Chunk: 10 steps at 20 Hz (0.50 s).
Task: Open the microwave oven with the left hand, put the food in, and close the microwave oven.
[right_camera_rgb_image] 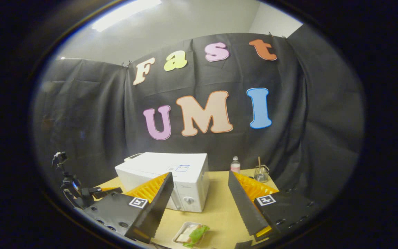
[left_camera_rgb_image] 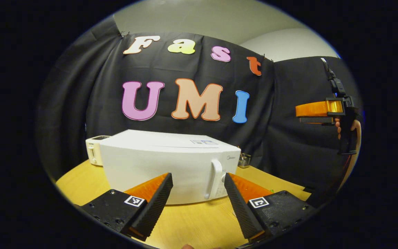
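Microwave oven [left_camera_rgb_image: 171,162]: boxy, smooth white, door closed.

Not much legible here, honestly. The boxy white microwave oven [left_camera_rgb_image: 157,162] carries a tiny grey brand mark [left_camera_rgb_image: 231,157] at the top corner of its front, too small to make out. A small blue-and-white sticker [left_camera_rgb_image: 203,141] sits on its top, blurred in both views. Otherwise there are just square black-and-white coded marker tags, no letters or numbers: two [left_camera_rgb_image: 134,201] on the left gripper [left_camera_rgb_image: 198,175] and two [right_camera_rgb_image: 265,200] on the right gripper [right_camera_rgb_image: 200,173].
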Each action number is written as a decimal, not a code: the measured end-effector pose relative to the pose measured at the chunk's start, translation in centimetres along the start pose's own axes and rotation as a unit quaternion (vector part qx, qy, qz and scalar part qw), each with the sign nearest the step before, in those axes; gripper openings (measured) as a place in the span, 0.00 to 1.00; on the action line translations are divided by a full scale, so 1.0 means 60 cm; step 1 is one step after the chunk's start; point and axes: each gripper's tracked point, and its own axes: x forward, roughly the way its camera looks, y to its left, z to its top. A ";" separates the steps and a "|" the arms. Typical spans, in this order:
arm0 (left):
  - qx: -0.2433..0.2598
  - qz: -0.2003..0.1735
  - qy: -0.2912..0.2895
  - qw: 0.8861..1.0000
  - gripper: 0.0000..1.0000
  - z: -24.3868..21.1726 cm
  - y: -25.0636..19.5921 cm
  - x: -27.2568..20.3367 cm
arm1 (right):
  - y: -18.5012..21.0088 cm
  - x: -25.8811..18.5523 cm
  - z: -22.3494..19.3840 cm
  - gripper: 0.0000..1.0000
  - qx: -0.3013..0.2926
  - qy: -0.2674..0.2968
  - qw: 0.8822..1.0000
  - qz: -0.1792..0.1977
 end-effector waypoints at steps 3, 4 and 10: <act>0.005 0.013 0.002 1.000 0.94 -0.035 0.001 0.037 | -0.007 0.012 -0.011 0.91 -0.002 -0.019 1.000 -0.014; 0.013 0.019 0.007 1.000 0.94 -0.052 -0.003 0.051 | -0.010 0.016 -0.020 0.91 -0.003 -0.023 1.000 -0.020; 0.036 0.053 0.045 0.997 0.94 -0.137 -0.019 0.132 | -0.033 0.035 -0.085 0.98 0.001 -0.021 0.999 -0.048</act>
